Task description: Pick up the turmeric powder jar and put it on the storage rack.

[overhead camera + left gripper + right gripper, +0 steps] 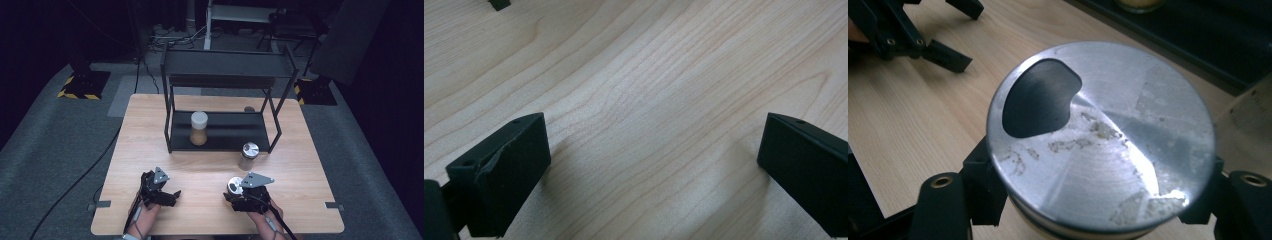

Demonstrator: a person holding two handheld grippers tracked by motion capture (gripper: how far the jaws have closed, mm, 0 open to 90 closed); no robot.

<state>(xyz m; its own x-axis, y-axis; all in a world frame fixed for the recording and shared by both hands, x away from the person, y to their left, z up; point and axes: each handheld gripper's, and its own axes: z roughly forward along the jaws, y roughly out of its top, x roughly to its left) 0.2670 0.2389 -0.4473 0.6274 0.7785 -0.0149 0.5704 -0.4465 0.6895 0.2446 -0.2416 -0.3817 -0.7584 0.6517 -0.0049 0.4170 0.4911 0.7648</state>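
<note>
A jar with a scuffed silver lid (1100, 135) stands near the table's front edge, and the black pads of my right gripper (1100, 200) press on it from both sides just below the lid. From the high view, that jar (233, 185) sits under the right gripper (234, 194) and its grey plate. My left gripper (172, 196) rests low over the wood to the left, its jaws wide apart. Between them, the left gripper (654, 165) has only bare table.
A black two-tier rack (235, 131) stands at the table's back middle, with a white-lidded jar of brownish contents (199, 128) on its lower shelf. A second silver-lidded jar (248, 156) stands by the rack's right front leg. Bare wooden table (145, 135) lies left of the rack.
</note>
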